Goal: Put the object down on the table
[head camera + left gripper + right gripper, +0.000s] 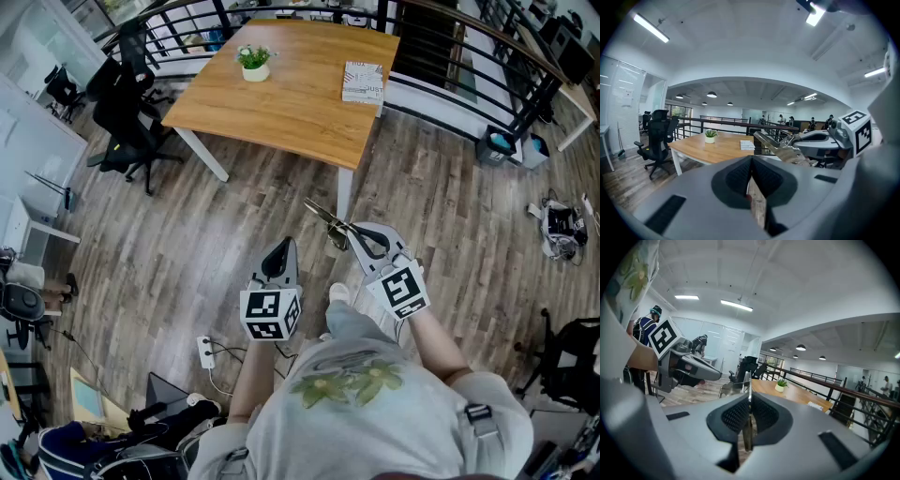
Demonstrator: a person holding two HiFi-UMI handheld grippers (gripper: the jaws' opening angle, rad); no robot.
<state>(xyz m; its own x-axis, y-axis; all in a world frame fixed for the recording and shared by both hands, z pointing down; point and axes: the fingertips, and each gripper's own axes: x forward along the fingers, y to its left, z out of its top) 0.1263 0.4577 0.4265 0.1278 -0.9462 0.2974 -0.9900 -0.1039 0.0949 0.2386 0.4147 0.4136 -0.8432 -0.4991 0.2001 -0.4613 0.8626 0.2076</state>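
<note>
The right gripper [357, 233] is pinching a thin silvery metal utensil [324, 216] by its near end, tip pointing ten o'clock; probably stiff, light, slippery. The left gripper [279, 247] is sitting closed, empty.

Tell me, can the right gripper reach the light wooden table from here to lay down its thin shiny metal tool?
Probably not yet. The right gripper, shut on the thin metal tool, is over the floor, well short of the wooden table. Nothing blocks the way; the person must step closer.

potted plant [254, 62], white pot | booklet [363, 82], lying flat, well apart from plant | black office chair [127, 117] on wood floor [187, 253] | power strip [206, 352] | dark railing [487, 66]
</note>
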